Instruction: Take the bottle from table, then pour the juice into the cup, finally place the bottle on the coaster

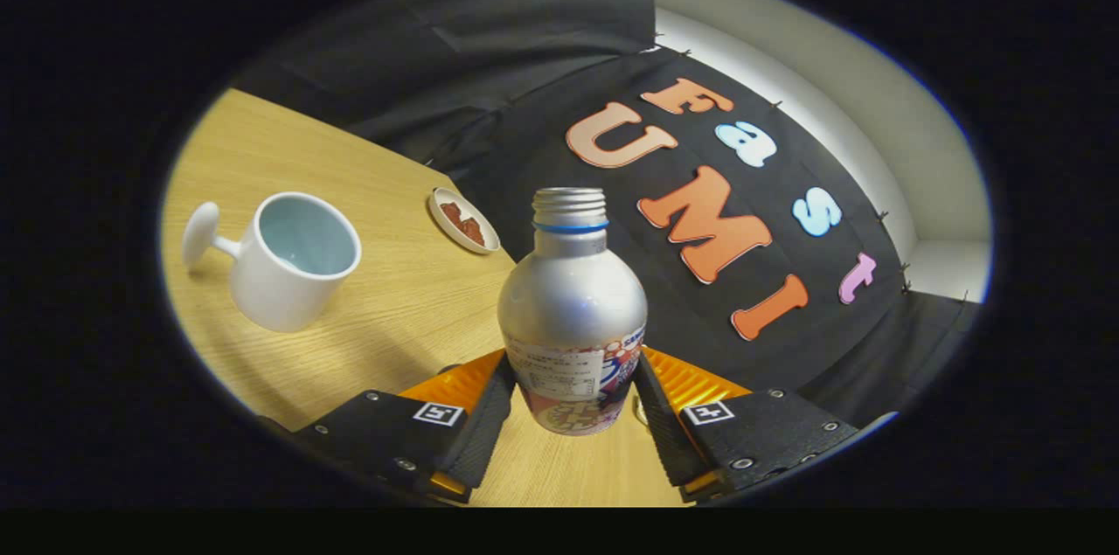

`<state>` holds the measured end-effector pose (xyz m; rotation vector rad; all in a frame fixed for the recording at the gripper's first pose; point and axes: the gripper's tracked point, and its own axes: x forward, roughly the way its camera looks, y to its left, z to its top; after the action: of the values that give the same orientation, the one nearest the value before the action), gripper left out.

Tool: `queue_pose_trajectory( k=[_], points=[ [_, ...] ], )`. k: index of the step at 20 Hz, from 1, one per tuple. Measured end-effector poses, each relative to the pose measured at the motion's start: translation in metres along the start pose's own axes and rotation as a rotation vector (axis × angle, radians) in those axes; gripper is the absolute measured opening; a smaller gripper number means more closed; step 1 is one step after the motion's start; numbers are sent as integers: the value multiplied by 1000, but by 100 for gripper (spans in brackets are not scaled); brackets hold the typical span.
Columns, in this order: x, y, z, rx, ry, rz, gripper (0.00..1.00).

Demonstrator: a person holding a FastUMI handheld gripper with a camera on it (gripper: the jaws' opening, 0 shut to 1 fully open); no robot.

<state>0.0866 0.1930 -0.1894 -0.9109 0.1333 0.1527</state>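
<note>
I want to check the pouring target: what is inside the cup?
The cup shows a pale, bare inner wall, with no liquid visible. Its bottom is hidden by the near rim. The claw is shut on the bottle, and its cap is off.

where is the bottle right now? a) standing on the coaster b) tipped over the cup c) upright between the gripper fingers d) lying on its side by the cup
c: the bottle stands upright with both fingers of the gripper pressed on its lower sides, its cap off, apart from the cup and the coaster.
</note>
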Motion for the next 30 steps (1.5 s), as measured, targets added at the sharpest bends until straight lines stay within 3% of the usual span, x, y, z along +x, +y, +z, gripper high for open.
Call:
queue_pose_trajectory(
  k=[13, 30],
  points=[
    [1, 10, 23, -371, -107, -62, 76],
    [7, 5, 43, -676, -189, -145, 76]
  ],
)
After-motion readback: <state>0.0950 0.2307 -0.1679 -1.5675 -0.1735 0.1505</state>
